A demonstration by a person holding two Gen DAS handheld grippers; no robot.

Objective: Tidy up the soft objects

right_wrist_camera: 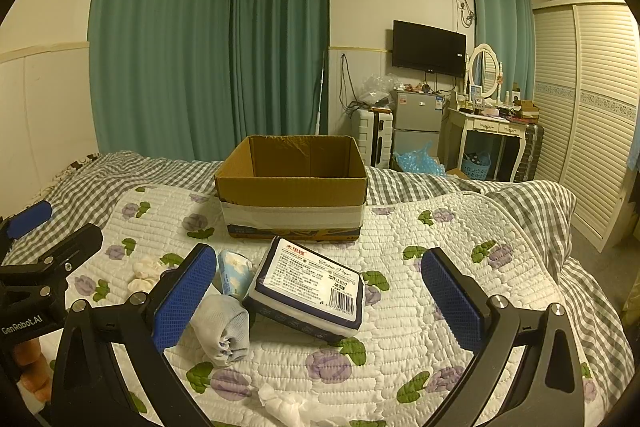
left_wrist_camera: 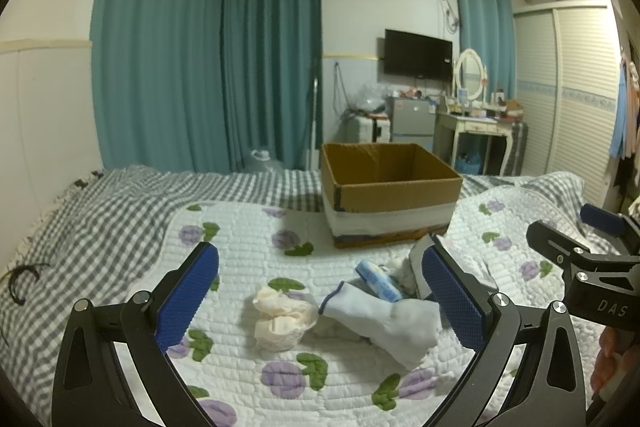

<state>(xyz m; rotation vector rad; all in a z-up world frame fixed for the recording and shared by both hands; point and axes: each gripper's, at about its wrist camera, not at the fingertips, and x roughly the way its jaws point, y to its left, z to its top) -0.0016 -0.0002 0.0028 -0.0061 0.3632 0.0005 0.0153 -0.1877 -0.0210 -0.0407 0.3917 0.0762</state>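
An open cardboard box (left_wrist_camera: 390, 197) stands on the floral quilt, also in the right wrist view (right_wrist_camera: 292, 187). My left gripper (left_wrist_camera: 320, 291) is open above a cream crumpled cloth (left_wrist_camera: 282, 317) and a white sock (left_wrist_camera: 384, 319); a small blue tissue pack (left_wrist_camera: 378, 281) lies behind the sock. My right gripper (right_wrist_camera: 318, 291) is open around a dark-edged tissue pack (right_wrist_camera: 310, 287). A rolled white sock (right_wrist_camera: 222, 327) and the small blue pack (right_wrist_camera: 234, 273) lie by its left finger (right_wrist_camera: 184, 299). The right gripper shows at the left view's right edge (left_wrist_camera: 576, 247).
The floral quilt (right_wrist_camera: 440, 307) lies over a grey checked bedspread (left_wrist_camera: 100, 219). Crumpled white tissue (right_wrist_camera: 284, 407) lies near the front. A small cream cloth (right_wrist_camera: 144, 273) lies left. A dressing table (right_wrist_camera: 488, 131), fridge and wardrobe stand beyond the bed.
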